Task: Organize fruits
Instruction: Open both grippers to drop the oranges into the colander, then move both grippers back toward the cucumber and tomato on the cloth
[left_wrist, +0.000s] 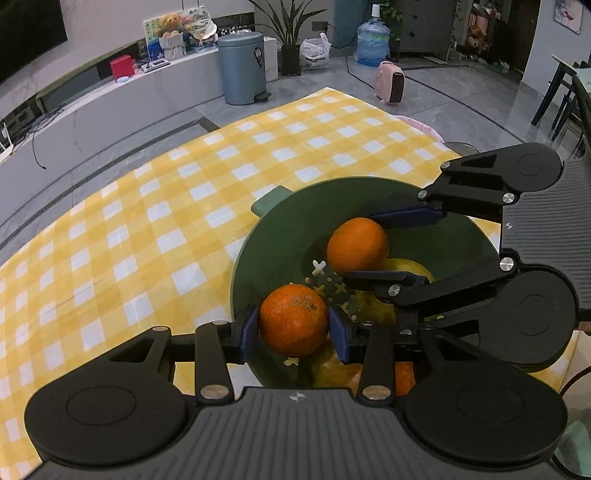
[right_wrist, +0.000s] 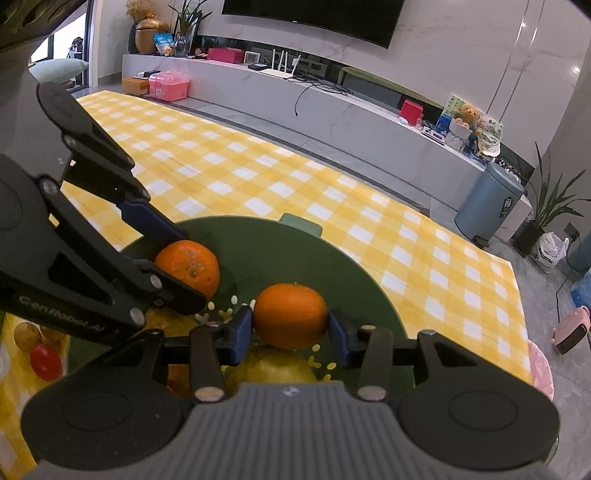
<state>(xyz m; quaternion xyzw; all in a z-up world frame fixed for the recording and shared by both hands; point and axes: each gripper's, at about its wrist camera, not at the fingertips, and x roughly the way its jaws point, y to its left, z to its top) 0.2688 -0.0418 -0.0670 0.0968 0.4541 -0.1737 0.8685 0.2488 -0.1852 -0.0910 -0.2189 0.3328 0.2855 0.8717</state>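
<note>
Over green bowl (left_wrist: 258, 251): left fingers (left_wrist: 245, 334) pinching orange (left_wrist: 293, 319), right fingers (right_wrist: 242, 332) pinching second orange (right_wrist: 290, 315)

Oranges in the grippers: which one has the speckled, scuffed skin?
The left gripper's orange; the right gripper's orange looks smooth.

A dark green colander (left_wrist: 280, 236) is set on a tablecloth (left_wrist: 184, 206) checked in yellow and white; two oranges (left_wrist: 293, 320) (left_wrist: 357, 244) are coloured bright orange, the nearer flecked grey; yellow-green fruit (right_wrist: 271, 369) is seen beneath; blue pads (left_wrist: 248, 332) are fitted to black grippers.
</note>
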